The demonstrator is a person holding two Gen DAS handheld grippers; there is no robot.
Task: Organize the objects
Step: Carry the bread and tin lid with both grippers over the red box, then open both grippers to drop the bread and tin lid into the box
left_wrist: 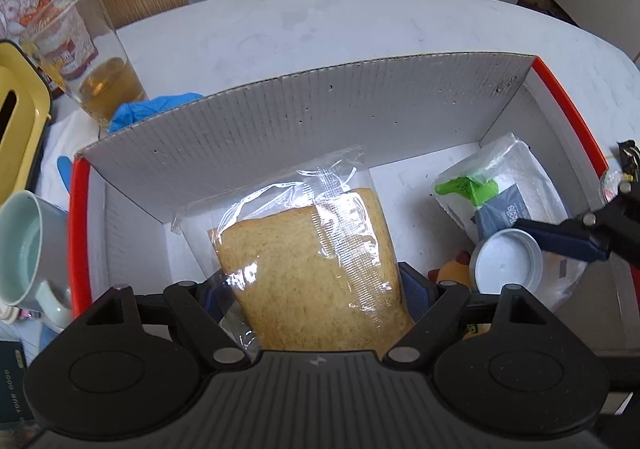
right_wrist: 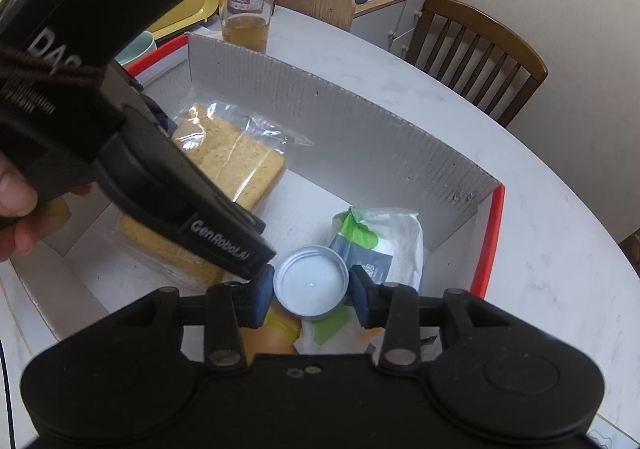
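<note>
Both your grippers are down inside the white cardboard box (left_wrist: 304, 105), the one with the red rim, sitting on the white table (left_wrist: 320, 25). Your left gripper (left_wrist: 316, 289) stands wide, and the bagged bread (left_wrist: 316, 249) fills the gap between its pads; they sit against the bag's two sides, so you have the bread in hand, low over the box floor on the left half. Your right gripper (right_wrist: 310, 291) is about half open, its blue pads touching either side of the white lid (right_wrist: 310, 285); that lid is gripped, over the near right part of the box. Just beyond it lies a white plastic packet with green and grey print (right_wrist: 380, 241), flat on the box floor on the right. Under the lid, something orange-yellow (right_wrist: 276, 333) peeks out; you can't tell what it is. Outside the box, far left, a glass of amber drink (left_wrist: 108, 85) stands on the table, a pale blue mug (left_wrist: 28, 249) nearer on that side, and a blue glove (left_wrist: 148, 111) lies against the box's far wall.
</note>
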